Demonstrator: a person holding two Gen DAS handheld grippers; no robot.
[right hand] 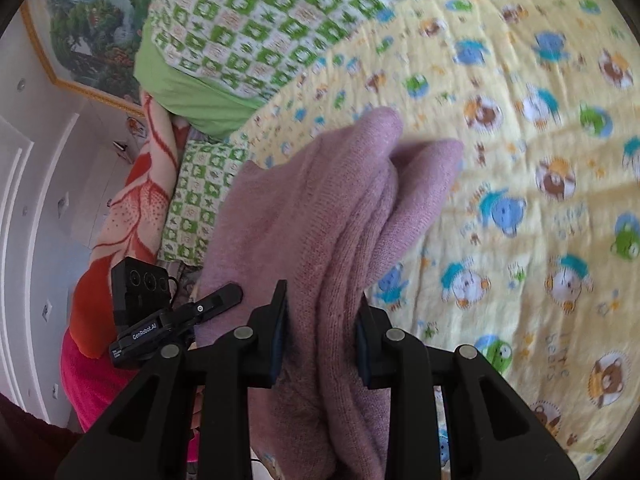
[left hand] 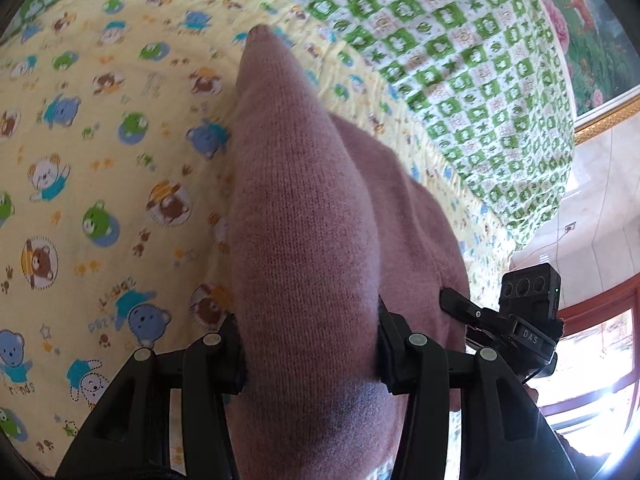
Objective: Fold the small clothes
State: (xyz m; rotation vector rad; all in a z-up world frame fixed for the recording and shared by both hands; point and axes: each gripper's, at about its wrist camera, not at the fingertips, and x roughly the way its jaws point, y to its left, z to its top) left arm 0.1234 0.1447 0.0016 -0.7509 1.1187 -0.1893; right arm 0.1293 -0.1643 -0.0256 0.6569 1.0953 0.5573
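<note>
**1 pink knit garment held between 2 grippers above the bed**

Left gripper: both black fingers press in on a thick bunched fold of 1 mauve-pink knit garment. The fabric fills the gap between the 2 pads. From the grip, the fold runs forward as a tapering ridge with 1 pointed end raised over the sheet.

Right gripper: its 2 fingers are clamped on the same pink knit garment. At least 3 layered folds show in this view; 2 rounded ends stick out ahead of the fingers. Whether these are sleeves or legs cannot be told.

Each wrist view shows the other gripper beside the cloth: the right one in the left view, the left one in the right view, each carrying 1 small black camera module.

Surface beneath: 1 yellow bear-print sheet. Behind it, 1 green-and-white checked quilt, folded into a pile. 1 gold-framed landscape painting hangs on the white wall. 1 orange floral blanket lies at the bed edge in the right view, next to 1 bright pink cloth.
</note>
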